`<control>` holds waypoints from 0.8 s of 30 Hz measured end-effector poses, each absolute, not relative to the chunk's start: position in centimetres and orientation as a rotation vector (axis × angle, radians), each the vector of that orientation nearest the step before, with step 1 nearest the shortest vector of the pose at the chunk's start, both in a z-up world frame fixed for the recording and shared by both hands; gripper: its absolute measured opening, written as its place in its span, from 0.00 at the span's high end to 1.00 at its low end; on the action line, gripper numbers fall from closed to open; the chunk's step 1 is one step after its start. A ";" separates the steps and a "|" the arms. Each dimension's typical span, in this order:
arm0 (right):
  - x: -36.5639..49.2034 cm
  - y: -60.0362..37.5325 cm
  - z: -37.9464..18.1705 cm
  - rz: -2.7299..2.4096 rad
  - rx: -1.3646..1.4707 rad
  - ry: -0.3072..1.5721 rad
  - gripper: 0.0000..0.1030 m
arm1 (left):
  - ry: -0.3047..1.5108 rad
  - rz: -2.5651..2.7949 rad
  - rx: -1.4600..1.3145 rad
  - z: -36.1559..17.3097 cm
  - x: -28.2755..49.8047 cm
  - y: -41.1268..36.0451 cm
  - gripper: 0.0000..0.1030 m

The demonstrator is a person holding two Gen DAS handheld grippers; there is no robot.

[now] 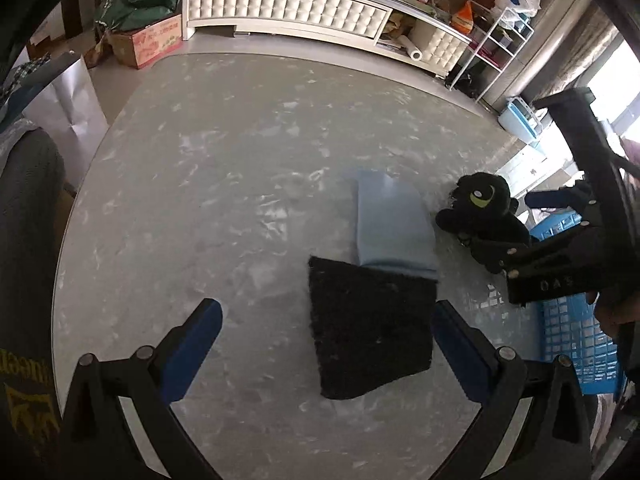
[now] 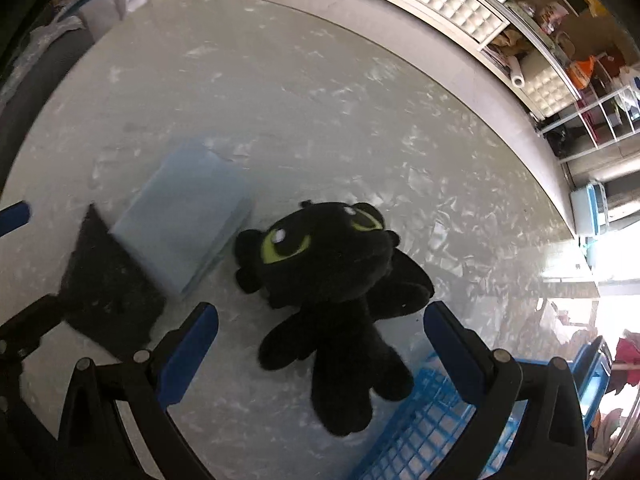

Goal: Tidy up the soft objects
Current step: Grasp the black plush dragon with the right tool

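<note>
Both tongs, left (image 1: 328, 344) and right (image 2: 320, 352), are held wide open and empty. At centre frame, the black plush toy (image 2: 332, 276) is seen on the surface (image 2: 320, 120), legs over the blue basket (image 2: 420, 432); being soft and light, its body could be squeezed

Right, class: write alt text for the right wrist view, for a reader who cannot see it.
A black plush toy with green eyes lies on a marbled grey table, framed by the open right claw, its lower end over a blue basket. To its left lie a folded light-blue cloth and a black cloth.
</note>
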State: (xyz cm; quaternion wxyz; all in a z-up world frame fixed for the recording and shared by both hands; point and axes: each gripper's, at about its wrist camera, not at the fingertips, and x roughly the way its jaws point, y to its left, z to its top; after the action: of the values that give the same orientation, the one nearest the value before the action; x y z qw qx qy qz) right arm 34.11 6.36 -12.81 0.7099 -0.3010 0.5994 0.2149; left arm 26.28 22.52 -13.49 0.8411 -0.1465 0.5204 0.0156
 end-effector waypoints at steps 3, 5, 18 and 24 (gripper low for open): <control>34.9 6.1 -13.6 0.451 -0.624 1.366 0.00 | 1.099 0.044 -0.324 -13.6 26.1 23.1 0.00; 35.2 6.0 -14.1 0.436 -0.617 1.381 0.07 | 1.109 0.054 -0.323 -13.9 26.1 23.3 0.00; 36.0 5.7 -15.0 0.441 -0.512 1.437 0.53 | 1.147 0.042 -0.276 -14.8 26.3 23.4 0.00; 35.1 5.2 -14.5 0.462 -0.475 1.425 0.60 | 1.160 0.051 -0.224 -15.0 26.6 22.6 0.00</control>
State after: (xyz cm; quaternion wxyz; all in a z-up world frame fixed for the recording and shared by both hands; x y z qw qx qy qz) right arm 35.08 5.19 -14.50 0.7069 -0.2138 0.6413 0.2080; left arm 26.57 22.55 -15.03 0.8302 -0.1055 0.5468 0.0241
